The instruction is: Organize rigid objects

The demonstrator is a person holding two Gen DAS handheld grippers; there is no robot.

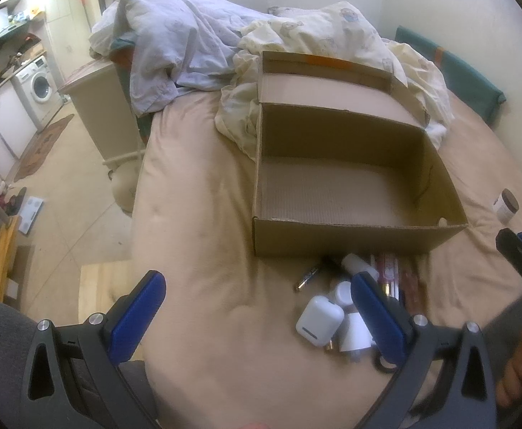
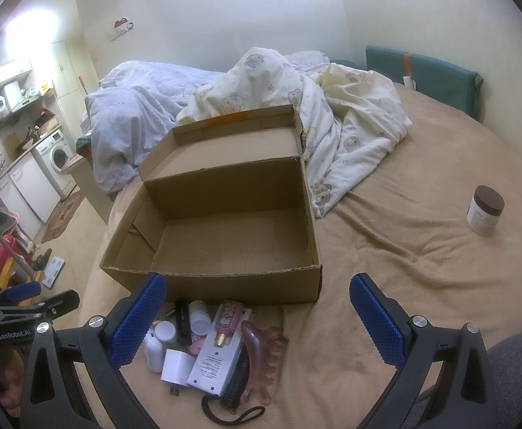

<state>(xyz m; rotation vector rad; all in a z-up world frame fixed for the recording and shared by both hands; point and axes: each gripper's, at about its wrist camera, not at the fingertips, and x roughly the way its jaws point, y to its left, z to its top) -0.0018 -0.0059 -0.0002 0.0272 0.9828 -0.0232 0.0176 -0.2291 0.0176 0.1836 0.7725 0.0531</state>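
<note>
An open, empty cardboard box sits on the beige bed. In front of it lies a pile of small objects: a white earbud case, a white charger plug, small white bottles, a white remote, a pink comb and a battery. My left gripper is open and empty, above the bed left of the pile. My right gripper is open and empty, above the pile's right side.
A brown-lidded white jar stands apart on the bed at the right. Crumpled duvets lie behind the box. A green cushion leans on the wall. The bed's left edge drops to a tiled floor by a kitchen.
</note>
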